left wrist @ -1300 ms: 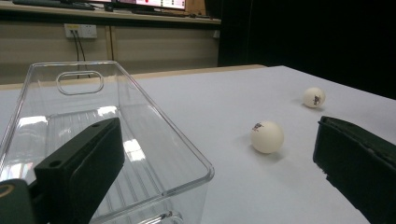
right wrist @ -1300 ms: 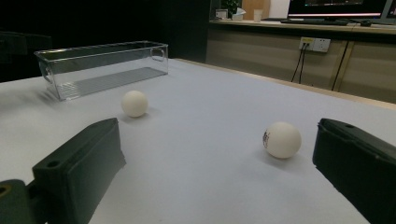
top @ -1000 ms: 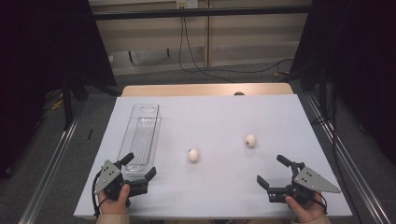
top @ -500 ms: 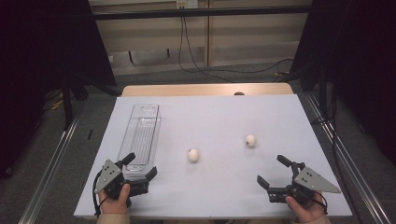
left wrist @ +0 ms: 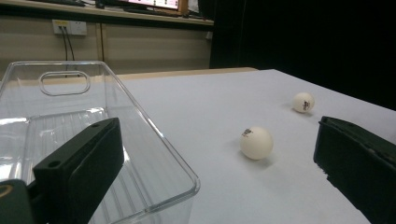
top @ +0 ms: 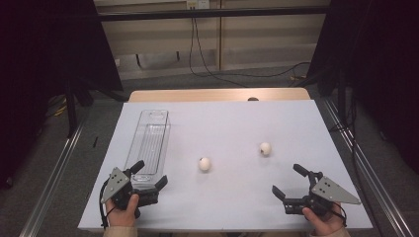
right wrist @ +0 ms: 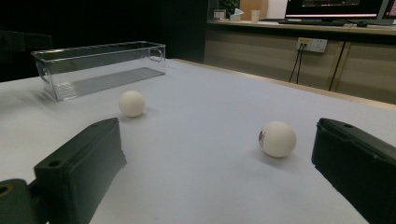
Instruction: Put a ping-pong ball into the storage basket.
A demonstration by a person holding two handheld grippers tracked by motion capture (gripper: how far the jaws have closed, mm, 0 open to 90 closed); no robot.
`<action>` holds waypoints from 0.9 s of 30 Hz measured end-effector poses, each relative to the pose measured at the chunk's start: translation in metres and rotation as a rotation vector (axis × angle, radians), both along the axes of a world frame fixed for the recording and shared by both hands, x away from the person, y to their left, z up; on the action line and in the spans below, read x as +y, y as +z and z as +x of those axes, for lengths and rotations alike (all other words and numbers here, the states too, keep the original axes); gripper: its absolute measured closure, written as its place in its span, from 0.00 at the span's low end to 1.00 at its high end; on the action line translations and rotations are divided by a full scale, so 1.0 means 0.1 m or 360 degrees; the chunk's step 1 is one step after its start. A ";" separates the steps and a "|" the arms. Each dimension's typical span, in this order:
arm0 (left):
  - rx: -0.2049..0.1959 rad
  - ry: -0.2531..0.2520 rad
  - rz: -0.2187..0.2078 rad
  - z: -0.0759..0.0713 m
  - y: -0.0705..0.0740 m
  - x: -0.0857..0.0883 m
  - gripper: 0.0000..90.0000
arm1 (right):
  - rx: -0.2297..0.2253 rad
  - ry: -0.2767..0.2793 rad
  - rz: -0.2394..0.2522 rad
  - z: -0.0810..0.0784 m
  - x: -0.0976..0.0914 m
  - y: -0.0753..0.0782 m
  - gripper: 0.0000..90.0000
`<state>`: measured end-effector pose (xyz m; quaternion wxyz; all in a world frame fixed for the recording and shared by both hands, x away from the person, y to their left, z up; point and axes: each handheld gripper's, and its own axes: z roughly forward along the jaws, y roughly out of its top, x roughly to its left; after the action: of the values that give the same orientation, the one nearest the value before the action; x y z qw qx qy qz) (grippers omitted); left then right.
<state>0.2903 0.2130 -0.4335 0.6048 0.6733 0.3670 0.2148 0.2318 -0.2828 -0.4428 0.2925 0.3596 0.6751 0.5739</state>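
White-covered bench in a dark-curtained room with cables on the floor, 2 white balls mid-bench beside a clear tray, left gripper and right gripper with jaws apart, empty, at the near edge.

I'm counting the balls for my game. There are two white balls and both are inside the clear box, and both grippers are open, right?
Not quite. The two white balls lie on the white table, outside the clear box: one ball near the middle, the other ball further right, as the high view shows. The box holds nothing. The left gripper and right gripper are indeed open.
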 end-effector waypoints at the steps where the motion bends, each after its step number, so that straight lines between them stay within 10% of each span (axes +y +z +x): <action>1: -0.0002 -0.0006 0.0014 0.00 0.00 0.00 0.02 | -0.0003 0.0000 -0.0001 0.00 0.00 0.00 0.01; 27: 0.0014 -0.0055 0.0039 0.05 0.01 -0.20 0.02 | -0.0007 0.0009 0.0008 0.00 0.00 0.00 0.02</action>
<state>0.2954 0.1930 -0.4329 0.5985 0.6879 0.3553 0.2060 0.2320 -0.2828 -0.4427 0.2913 0.3573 0.6740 0.5772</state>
